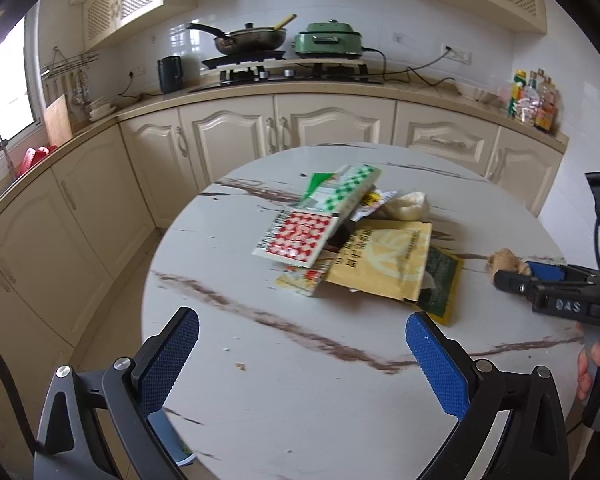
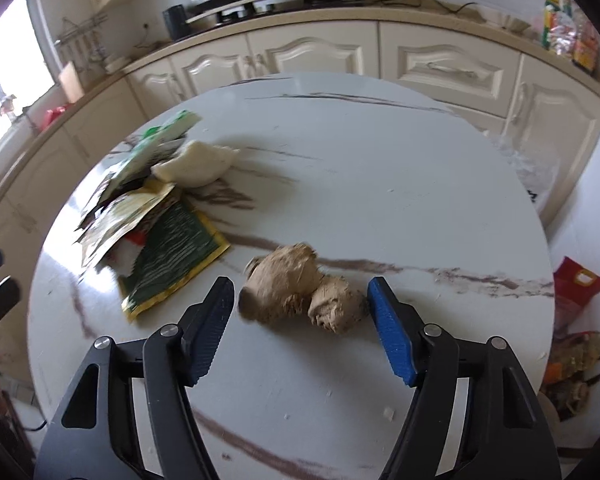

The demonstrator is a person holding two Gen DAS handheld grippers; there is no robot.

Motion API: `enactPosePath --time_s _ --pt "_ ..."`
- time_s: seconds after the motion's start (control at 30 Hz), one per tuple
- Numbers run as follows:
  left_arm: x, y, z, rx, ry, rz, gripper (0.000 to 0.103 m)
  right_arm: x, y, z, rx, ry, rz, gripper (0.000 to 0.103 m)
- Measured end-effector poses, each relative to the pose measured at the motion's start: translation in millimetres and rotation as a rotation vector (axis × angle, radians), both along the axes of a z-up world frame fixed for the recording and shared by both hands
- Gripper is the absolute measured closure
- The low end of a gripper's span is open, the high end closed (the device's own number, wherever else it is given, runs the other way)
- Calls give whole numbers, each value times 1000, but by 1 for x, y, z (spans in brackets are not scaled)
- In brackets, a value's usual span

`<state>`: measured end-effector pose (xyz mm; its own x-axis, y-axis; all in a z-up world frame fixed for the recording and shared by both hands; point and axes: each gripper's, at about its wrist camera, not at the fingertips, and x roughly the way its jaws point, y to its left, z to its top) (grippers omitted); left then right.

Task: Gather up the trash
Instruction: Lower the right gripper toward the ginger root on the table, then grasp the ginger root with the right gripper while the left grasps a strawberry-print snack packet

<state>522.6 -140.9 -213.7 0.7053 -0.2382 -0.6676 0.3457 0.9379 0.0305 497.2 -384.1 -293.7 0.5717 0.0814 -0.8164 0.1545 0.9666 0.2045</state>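
**Right jaws straddle the ginger; left jaws wait wide over bare table**

Nearest first. Right gripper (image 2: pixel 302 308) angled down at the round marble table (image 2: pixel 380 184). Jaws apart, one pad either side of a knobbly piece of ginger (image 2: pixel 300 288). The piece lies directly between the fingertips, its long axis running across from pad to pad, so the jaws would close on its ends. Pads look just clear of it on both sides, though the picture is soft there; I'd call it not yet gripped. The gap on each side is slight, so a short squeeze looks like all that is wanted.

Left gripper (image 1: pixel 302 350): jaws spread wide, nothing between them, only bare tabletop. The right is plainly the nearer to the ginger; from the left's side the ginger sits well off to the right.

Ahead of the left jaws and slightly to the right, left of the right jaws: a heap of wrappers (image 1: pixel 360 240). Count as best I can: one red-checked packet, one green-checked packet, one yellow pouch, one dark green pouch at the near edge, and several smaller scraps underneath that I cannot tell apart. One pale crumpled lump (image 2: pixel 196 166) beyond the heap.

Ginger: one piece, two lobes.

Farther off, cream kitchen cabinets (image 1: pixel 228 136).
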Motion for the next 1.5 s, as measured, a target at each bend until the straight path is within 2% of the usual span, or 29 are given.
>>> enactPosePath --time_s 0.07,0.2,0.27,0.4,0.57,0.6,0.67,0.7,0.83,0.93,1.03,1.2,1.27,1.37,1.5 --pt "-2 -6 -1 8 4 -11 1 -5 3 1 36 -11 50 24" --pt "-6 -15 -1 17 4 -30 1 -11 -1 1 37 -30 60 24" --pt "-7 -18 -1 22 4 -35 1 -11 -7 0 33 -25 49 29" --pt "-7 -21 0 21 10 -42 1 -9 -8 0 13 -21 92 31" --pt "1 -18 -3 -7 42 -43 1 8 11 -1 -40 -17 218 32" --pt "3 -17 -3 -12 48 -41 1 11 16 -2 -66 -14 235 34" --pt "8 -16 -4 -27 61 -39 1 16 26 -3 -140 -4 257 52" --pt "10 -14 -4 -37 67 -38 1 17 28 -3 -148 -8 264 52" --pt "19 -8 -4 -67 79 -34 1 15 25 -1 -101 -48 236 53" --pt "34 3 -5 -54 67 24 1 9 18 3 -37 -84 204 53" --pt "54 11 -7 -46 61 67 1 6 16 9 -32 -97 195 53" --pt "91 7 -20 -70 120 62 1 7 17 22 -5 -141 189 53" --pt "106 1 -26 -56 150 55 1 10 19 24 1 -149 184 53" --pt "121 -10 -30 -11 147 45 1 17 22 27 7 -158 178 53" --pt "125 -12 -30 -4 147 35 1 25 23 26 15 -163 156 53"
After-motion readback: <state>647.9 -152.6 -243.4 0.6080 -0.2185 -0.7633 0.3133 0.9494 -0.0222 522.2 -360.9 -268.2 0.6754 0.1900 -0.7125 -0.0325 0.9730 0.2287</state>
